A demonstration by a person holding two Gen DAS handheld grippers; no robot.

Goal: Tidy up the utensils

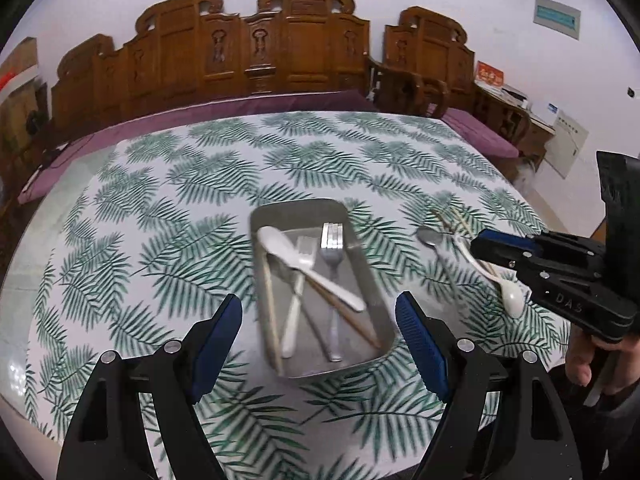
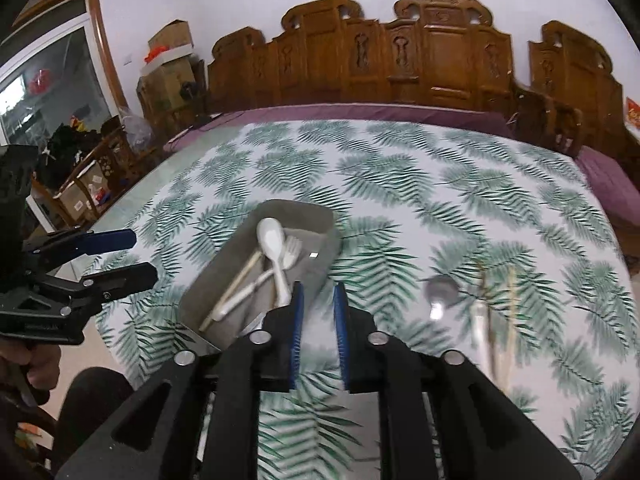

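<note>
A metal tray sits mid-table and holds a white spoon, a white fork, a metal fork and chopsticks. My left gripper is open and empty, its jaws on either side of the tray's near end. To the right of the tray lie a metal spoon, a white spoon and chopsticks. My right gripper is partly open and empty, just above the tray's near right corner. The loose metal spoon and chopsticks are to its right.
The table wears a white cloth with green fern print. A carved wooden bench with a purple cushion runs behind it. Boxes and clutter stand at the far left of the right wrist view.
</note>
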